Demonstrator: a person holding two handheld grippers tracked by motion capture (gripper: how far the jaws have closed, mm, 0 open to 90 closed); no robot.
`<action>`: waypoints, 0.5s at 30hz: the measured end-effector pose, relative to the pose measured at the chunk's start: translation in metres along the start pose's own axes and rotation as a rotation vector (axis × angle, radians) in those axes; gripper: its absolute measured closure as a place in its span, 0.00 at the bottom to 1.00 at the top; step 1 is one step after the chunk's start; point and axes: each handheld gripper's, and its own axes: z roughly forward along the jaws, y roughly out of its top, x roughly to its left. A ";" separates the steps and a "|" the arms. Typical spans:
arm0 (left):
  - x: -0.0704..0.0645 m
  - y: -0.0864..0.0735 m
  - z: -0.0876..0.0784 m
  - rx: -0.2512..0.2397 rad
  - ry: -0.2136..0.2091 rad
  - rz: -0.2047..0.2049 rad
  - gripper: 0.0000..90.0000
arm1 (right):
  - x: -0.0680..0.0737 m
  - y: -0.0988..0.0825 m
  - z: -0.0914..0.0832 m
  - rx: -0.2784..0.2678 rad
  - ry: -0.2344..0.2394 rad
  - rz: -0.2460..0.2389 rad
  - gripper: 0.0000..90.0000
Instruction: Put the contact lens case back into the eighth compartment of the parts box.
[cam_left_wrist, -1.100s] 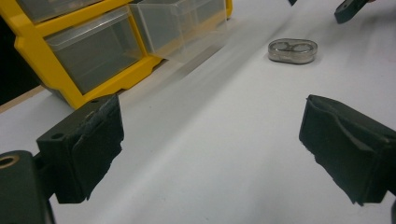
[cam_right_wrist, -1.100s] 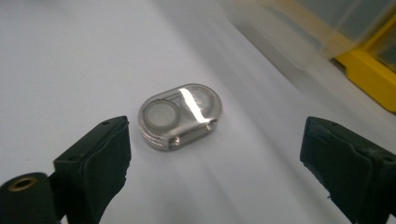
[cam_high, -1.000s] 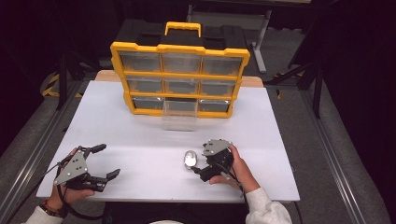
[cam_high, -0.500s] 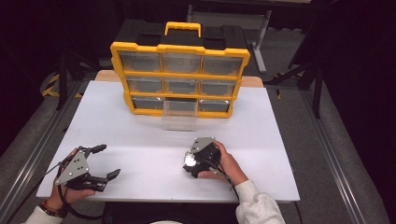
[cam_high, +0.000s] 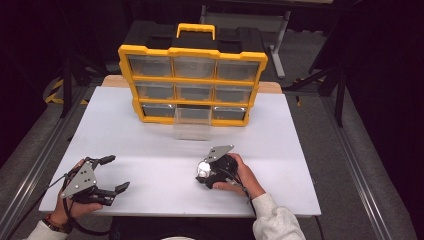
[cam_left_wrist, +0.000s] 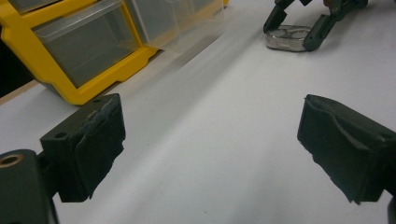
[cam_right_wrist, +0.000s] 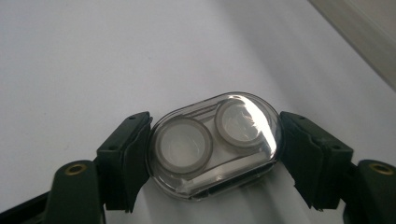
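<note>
Now the clear case (cam_right_wrist: 212, 147), two round white wells showing inside it, is lying on the white table (cam_high: 150, 145) between my right gripper's (cam_right_wrist: 212, 154) fingers, which have just been closing and are clamping its ends. My left gripper (cam_left_wrist: 210, 154) is resting wide apart. Beyond, a clear drawer (cam_high: 192, 123) is standing pulled out of the yellow organizer (cam_high: 192, 51).

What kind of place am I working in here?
Likely a lab or recording workstation, not a home: a bare white table ringed by dark curtains and metal framing, with one yellow parts organizer set out and a hand-held right gripper closed on a clear case.
</note>
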 end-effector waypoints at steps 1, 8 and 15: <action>0.000 0.000 0.000 0.001 -0.001 0.000 0.10 | 0.001 0.000 0.000 0.001 -0.007 -0.004 0.32; 0.000 0.000 0.000 0.002 0.001 0.000 0.10 | 0.007 0.003 -0.001 -0.009 -0.036 -0.039 0.32; 0.000 -0.001 0.000 0.000 0.002 -0.003 0.10 | 0.012 0.006 -0.006 -0.038 -0.062 -0.047 0.32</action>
